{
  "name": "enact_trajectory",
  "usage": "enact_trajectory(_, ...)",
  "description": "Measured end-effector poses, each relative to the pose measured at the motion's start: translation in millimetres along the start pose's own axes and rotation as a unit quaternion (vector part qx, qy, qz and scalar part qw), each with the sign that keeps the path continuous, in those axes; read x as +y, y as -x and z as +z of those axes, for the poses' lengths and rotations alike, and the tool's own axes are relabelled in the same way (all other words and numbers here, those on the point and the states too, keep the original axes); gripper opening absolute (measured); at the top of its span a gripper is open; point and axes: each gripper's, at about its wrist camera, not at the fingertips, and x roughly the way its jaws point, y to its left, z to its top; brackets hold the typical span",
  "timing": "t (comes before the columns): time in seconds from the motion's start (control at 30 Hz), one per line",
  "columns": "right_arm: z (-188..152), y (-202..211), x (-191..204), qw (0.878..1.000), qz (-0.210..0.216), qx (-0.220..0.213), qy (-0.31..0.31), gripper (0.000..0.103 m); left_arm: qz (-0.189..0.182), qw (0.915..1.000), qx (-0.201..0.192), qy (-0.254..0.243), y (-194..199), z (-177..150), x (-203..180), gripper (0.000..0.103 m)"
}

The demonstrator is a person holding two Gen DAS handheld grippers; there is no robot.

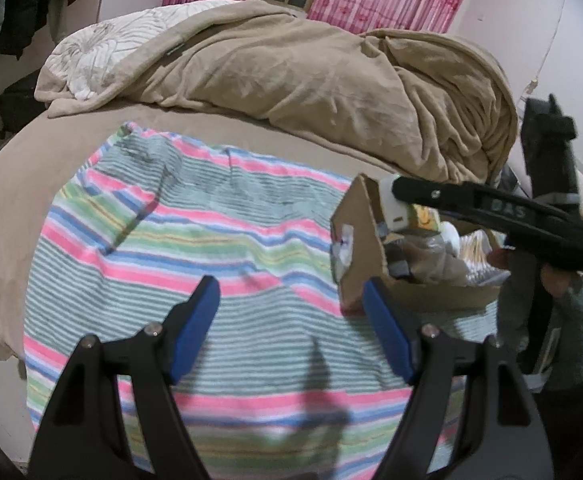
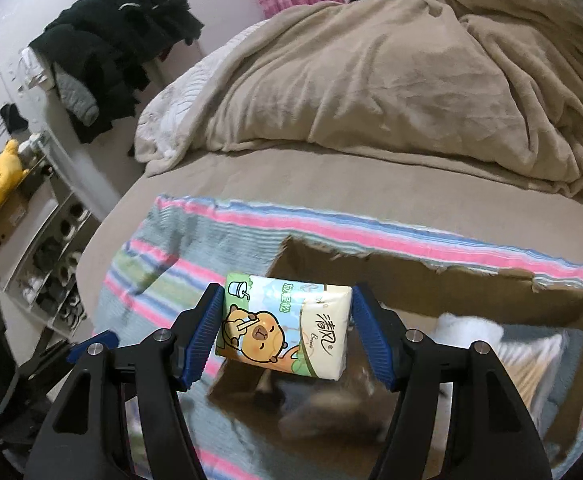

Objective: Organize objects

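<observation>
My right gripper (image 2: 287, 328) is shut on a tissue pack (image 2: 287, 326) with a cartoon bear print, held above the open cardboard box (image 2: 411, 276). The box sits on a striped towel (image 2: 195, 240) on the bed and holds a white item and other blurred things. In the left wrist view my left gripper (image 1: 291, 320) is open and empty over the striped towel (image 1: 195, 240), its right finger close to the corner of the cardboard box (image 1: 355, 248). The right gripper (image 1: 491, 208) reaches over the box from the right, with the tissue pack (image 1: 423, 216) partly visible.
A rumpled beige blanket (image 1: 311, 72) covers the far half of the bed. Dark clothes (image 2: 119, 40) hang at the left wall. A shelf with shoes (image 2: 51, 272) and a yellow plush toy (image 2: 1, 176) stand left of the bed.
</observation>
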Motion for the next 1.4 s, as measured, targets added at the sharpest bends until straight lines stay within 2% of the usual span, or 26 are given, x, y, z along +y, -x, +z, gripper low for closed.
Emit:
enact_trajectory(0.27,-0.8,-19.2,-15.2,0.999,-0.038,-0.001,-0.002,0.068,-0.006,0.9999,0.009,0.000,-14.5,3.0,-3.5,0.076)
enact_trajectory(0.4,-3.4,-30.6,-13.9,0.997,-0.069,0.014,0.002,0.068,-0.010,0.9999,0.012,-0.003,-15.8,2.5,-8.3,0.076)
enact_trajectory(0.6,-4.4,-29.5,-11.8,0.998,-0.057,0.012,-0.002,0.069,-0.005,0.9999,0.009,-0.002,-10.9,3.5,-9.0,0.076)
enact_trajectory(0.73,-5.7,-19.4,-9.0,0.998,-0.054,0.009,0.002,0.080,-0.004,0.9999,0.008,-0.006,-5.7,3.1,-13.1,0.076)
enact_trajectory(0.8,-6.5,-12.6,-6.1,0.998,-0.055,0.003,0.005,0.082,-0.005,0.9999,0.009,-0.011,-2.6,2.0,-15.7,0.076)
enact_trajectory(1.03,-15.9,16.7,-1.1,0.998,-0.063,-0.010,0.015,0.086,-0.001,0.9996,0.007,-0.026,11.9,-1.4,-27.1,0.076)
enact_trajectory(1.4,-41.3,70.2,-4.8,0.997,-0.071,-0.024,0.018,0.086,-0.001,0.9988,0.000,-0.049,35.0,-10.1,-59.5,0.076)
